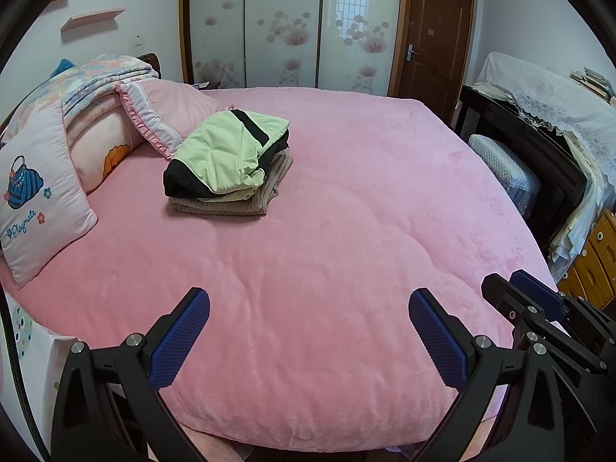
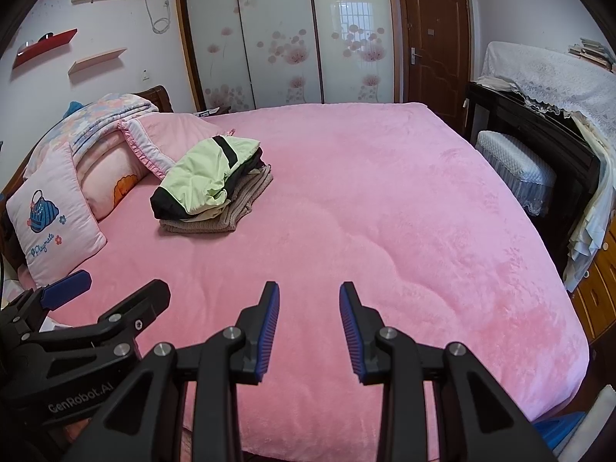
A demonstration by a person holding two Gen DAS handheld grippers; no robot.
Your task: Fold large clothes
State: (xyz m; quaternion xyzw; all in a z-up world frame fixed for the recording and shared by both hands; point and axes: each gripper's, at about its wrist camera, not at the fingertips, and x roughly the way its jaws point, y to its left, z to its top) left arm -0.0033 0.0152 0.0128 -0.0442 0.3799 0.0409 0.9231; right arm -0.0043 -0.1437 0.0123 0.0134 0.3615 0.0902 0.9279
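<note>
**Both grippers wait empty over the bed**

The left gripper (image 1: 309, 331) stands wide apart and the right gripper (image 2: 309, 331) half apart; neither holds anything. The folded clothes stack (image 1: 227, 163) lies near the pillows (image 1: 38, 196), well apart from both. Folding seems finished or between garments; the next move needs a new garment. No container is visible.

A pink bedspread (image 1: 327, 231) filled most of the frame. Left of centre, a stack of folded clothes (image 1: 227, 165) rested on it: a light green and black garment (image 1: 219, 154) on top, a beige knit (image 1: 246, 202) at the bottom. Pillows (image 1: 42, 200) and folded quilts crowded the left edge. Along the bottom, the left gripper (image 1: 308, 331) stood with its blue pads wide apart, nothing between them. The right gripper (image 1: 539, 300) reached in at the lower right. A brown door (image 1: 435, 42) stood at the upper right.
</note>
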